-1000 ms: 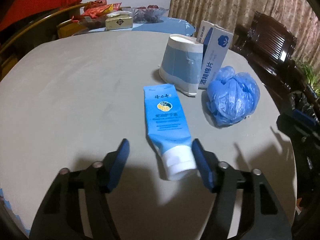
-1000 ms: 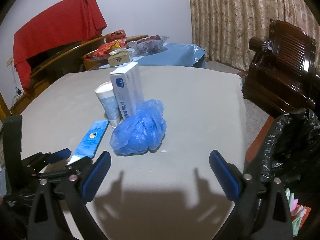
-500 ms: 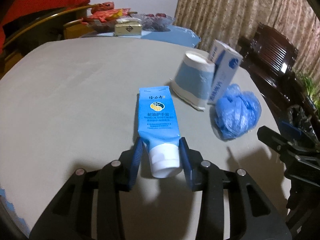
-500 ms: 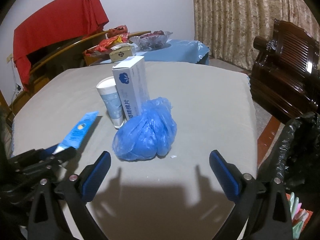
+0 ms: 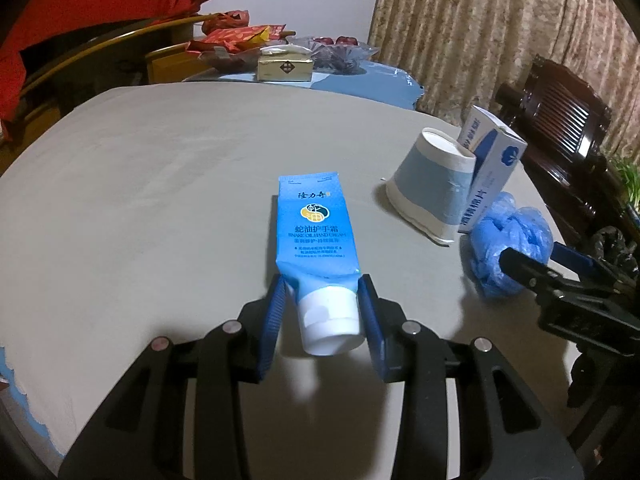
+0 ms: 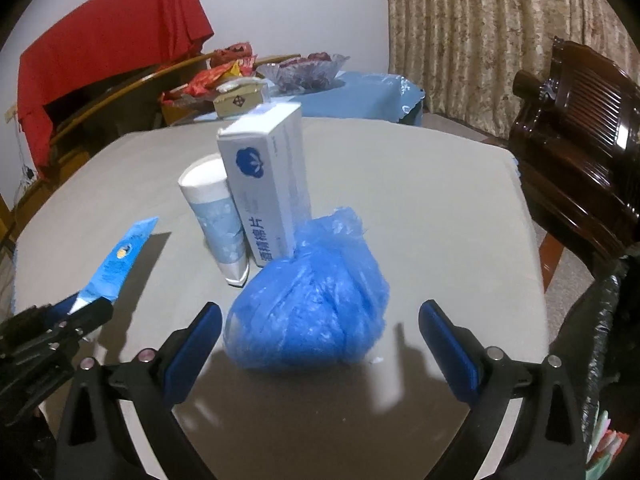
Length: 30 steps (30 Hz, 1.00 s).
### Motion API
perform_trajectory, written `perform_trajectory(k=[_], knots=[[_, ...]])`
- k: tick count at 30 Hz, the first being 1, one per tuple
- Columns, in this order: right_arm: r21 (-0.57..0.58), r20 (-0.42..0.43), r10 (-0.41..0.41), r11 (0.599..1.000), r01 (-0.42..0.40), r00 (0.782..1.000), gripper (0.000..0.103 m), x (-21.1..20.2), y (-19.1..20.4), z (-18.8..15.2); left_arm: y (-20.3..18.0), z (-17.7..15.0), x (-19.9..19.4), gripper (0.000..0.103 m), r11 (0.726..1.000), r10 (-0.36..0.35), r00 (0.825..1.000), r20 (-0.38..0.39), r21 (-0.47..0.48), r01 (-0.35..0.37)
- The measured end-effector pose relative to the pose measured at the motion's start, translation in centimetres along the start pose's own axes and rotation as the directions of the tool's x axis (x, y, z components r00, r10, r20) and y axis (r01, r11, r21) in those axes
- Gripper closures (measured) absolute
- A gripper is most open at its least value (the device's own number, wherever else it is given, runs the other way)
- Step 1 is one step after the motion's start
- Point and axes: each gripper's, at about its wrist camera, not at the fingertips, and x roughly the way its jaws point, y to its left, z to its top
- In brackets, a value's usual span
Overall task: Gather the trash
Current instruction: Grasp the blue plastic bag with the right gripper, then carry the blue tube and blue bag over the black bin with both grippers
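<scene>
The blue hand-cream tube with a white cap (image 5: 316,248) is clamped at its cap end by the left gripper (image 5: 323,312), its flat end raised off the grey bench (image 5: 140,200). The right gripper (image 6: 320,344) is held with fingers wide apart around the crumpled blue plastic bag (image 6: 308,300), untouched, just before an upturned paper cup (image 6: 218,216) and a white carton (image 6: 268,180).
</scene>
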Motion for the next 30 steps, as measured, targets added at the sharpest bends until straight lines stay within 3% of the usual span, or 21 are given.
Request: perform_trajectory(k=[3, 10, 16, 22, 30], knots=[[0.005, -0.039, 0.001, 1.0, -0.001, 0.999, 0.008, 1.2, 0.1, 0.1, 0.4, 0.2, 0.2, 0.067, 1.0, 0.002, 1.0, -0.003, -0.003, -0.002], [-0.004, -0.082, 0.058, 0.998, -0.058, 0.995, 0.043, 1.7, 0.4, -0.1, 0.3, 0.4, -0.1, 0.067, 1.0, 0.002, 1.0, 0.003, 0.002, -0.002], [0.009, -0.072, 0.064, 0.998, -0.063, 0.995, 0.059, 0.2, 0.1, -0.2, -0.4, 0.7, -0.6, 0.067, 1.0, -0.006, 1.0, 0.012, 0.008, 0.006], [0.034, -0.028, 0.085, 0.996, -0.084, 0.996, 0.067, -2.7, -1.1, -0.2, -1.8, 0.7, -1.8, 0.067, 0.999, -0.032, 0.999, 0.033, 0.023, 0.031], [0.033, 0.034, 0.098, 0.995, -0.099, 0.995, 0.069, -6.5, -2.0, 0.0, -4.0, 0.5, -4.0, 0.067, 0.996, -0.074, 0.995, 0.063, 0.048, 0.071]])
